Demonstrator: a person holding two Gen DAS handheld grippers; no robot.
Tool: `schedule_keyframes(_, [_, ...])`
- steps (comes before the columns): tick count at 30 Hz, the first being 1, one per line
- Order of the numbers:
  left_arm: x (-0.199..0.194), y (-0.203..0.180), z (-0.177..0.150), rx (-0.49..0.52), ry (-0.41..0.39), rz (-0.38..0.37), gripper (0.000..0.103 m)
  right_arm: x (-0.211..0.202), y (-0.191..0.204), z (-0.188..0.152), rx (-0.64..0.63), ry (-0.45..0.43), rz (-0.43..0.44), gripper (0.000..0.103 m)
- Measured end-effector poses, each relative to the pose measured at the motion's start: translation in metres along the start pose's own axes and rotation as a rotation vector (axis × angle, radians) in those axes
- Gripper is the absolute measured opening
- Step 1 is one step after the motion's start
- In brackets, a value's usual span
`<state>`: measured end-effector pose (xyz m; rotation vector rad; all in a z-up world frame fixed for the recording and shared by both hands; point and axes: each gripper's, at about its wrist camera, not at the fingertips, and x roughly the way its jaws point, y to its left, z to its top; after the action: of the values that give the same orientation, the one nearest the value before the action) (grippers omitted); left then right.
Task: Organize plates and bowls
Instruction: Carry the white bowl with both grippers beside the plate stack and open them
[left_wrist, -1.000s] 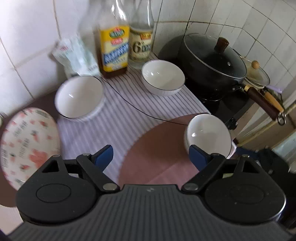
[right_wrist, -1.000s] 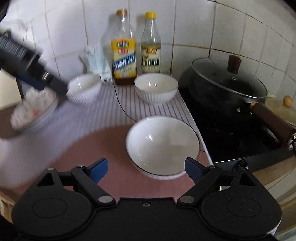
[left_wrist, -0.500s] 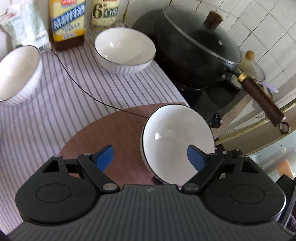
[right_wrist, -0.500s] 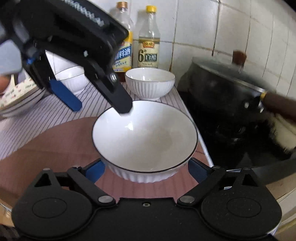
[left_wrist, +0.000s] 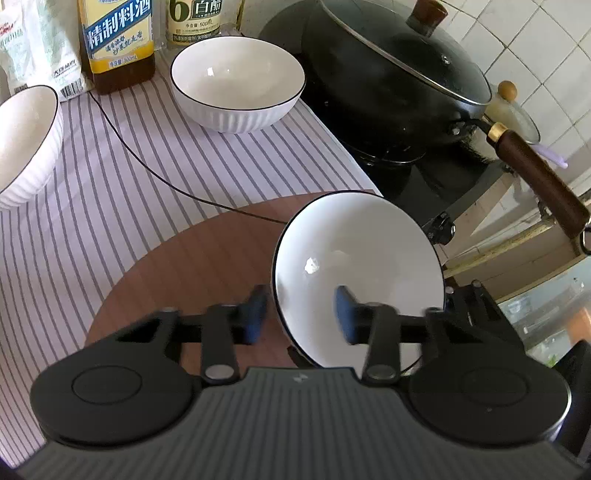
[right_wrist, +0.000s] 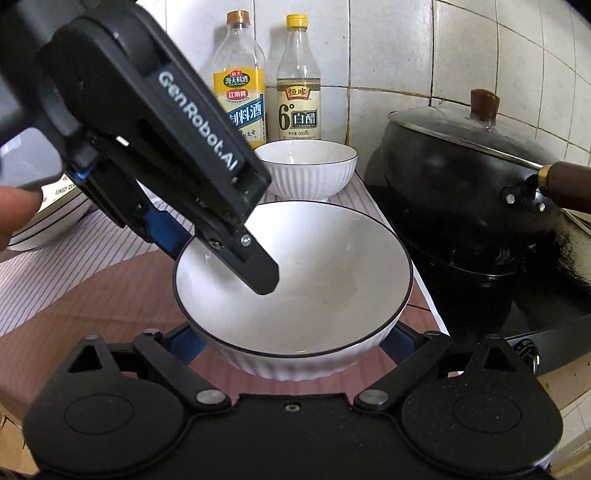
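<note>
A white ribbed bowl with a dark rim (left_wrist: 362, 258) (right_wrist: 314, 280) sits on the brown mat. My left gripper (left_wrist: 301, 317) straddles its left rim, one finger inside and one outside, the jaws narrowed and blurred. It comes in from the upper left in the right wrist view (right_wrist: 221, 251). My right gripper (right_wrist: 295, 341) is open, its fingers on either side of the bowl's base. A second white bowl (left_wrist: 238, 83) (right_wrist: 308, 168) stands near the bottles. A third bowl (left_wrist: 26, 140) is at the left edge.
Two bottles (right_wrist: 240, 96) (right_wrist: 298, 96) stand against the tiled wall. A black lidded pan (left_wrist: 399, 81) (right_wrist: 461, 173) with a wooden handle sits on the stove at right. Stacked plates (right_wrist: 55, 218) lie at left. A thin black cable (left_wrist: 155, 173) crosses the striped cloth.
My left gripper has moved right and down onto the near bowl's rim and its jaws have narrowed. The right gripper has moved in closer around the bowl's base.
</note>
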<state>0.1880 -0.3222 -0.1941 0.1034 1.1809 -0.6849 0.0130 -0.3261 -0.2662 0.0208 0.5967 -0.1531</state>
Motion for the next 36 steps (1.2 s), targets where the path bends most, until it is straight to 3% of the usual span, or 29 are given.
schedule_keyframes(6, [-0.004, 0.0, -0.005, 0.025, 0.01, 0.028, 0.019, 0.001, -0.003, 0.007, 0.011, 0.015, 0.012, 0.099])
schedule_keyframes(12, [-0.018, 0.005, -0.012, 0.023, 0.006, 0.048, 0.018, -0.009, -0.001, 0.011, 0.043, 0.017, 0.048, 0.099])
schedule_keyframes(19, [-0.049, 0.021, -0.022, -0.011, -0.063, 0.084, 0.019, -0.02, 0.02, 0.026, -0.019, -0.028, 0.083, 0.099])
schedule_keyframes(29, [-0.104, 0.072, -0.052, -0.087, -0.125, 0.201, 0.019, -0.01, 0.072, 0.05, -0.17, -0.064, 0.253, 0.099])
schedule_keyframes(36, [-0.117, 0.113, -0.083, -0.182, -0.126, 0.281, 0.019, 0.008, 0.119, 0.051, -0.311, -0.075, 0.38, 0.099])
